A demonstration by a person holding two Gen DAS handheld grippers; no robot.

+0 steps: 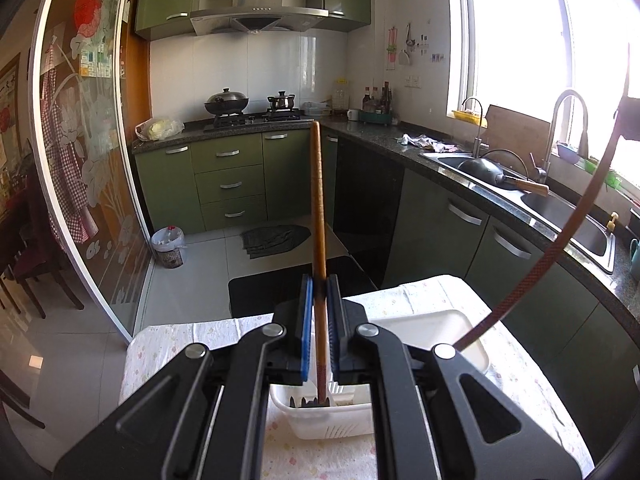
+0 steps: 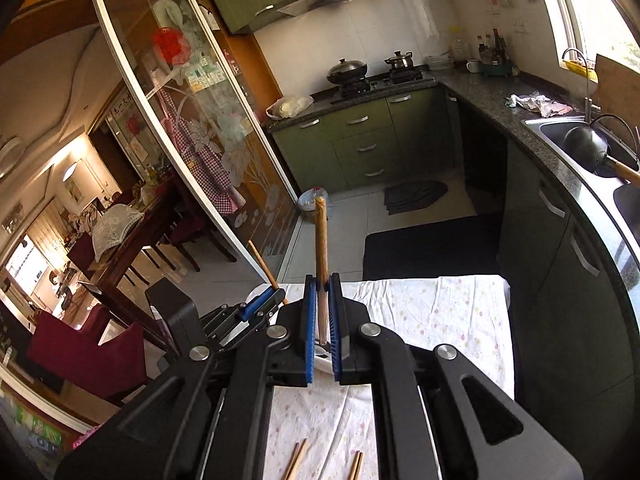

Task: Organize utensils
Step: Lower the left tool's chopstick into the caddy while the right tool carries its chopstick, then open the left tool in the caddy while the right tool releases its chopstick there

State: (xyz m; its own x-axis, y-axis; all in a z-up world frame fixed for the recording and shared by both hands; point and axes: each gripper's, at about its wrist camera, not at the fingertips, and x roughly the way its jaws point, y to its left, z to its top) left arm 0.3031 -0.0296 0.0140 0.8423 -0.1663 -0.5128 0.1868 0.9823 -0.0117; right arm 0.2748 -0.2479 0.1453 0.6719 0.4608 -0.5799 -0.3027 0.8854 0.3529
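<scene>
My left gripper (image 1: pixel 320 285) is shut on a long brown chopstick (image 1: pixel 317 200) that stands nearly upright. The chopstick's lower end dips into a white slotted basket (image 1: pixel 340 426) on the cloth-covered table (image 1: pixel 168 344). My right gripper (image 2: pixel 321 282) is shut on a second wooden chopstick (image 2: pixel 321 236), which also points up. In the right wrist view the left gripper (image 2: pixel 264 300) shows just to the left with its chopstick (image 2: pixel 262 264) slanting up. Several loose chopsticks (image 2: pixel 296 460) lie on the cloth below the right gripper.
A white rectangular tub (image 1: pixel 440 330) sits on the table behind the basket. A brown braided cable (image 1: pixel 560 240) arcs across the right of the left wrist view. Green cabinets, a dark counter with a sink (image 1: pixel 520 196) and a glass sliding door (image 1: pixel 92 160) surround the table.
</scene>
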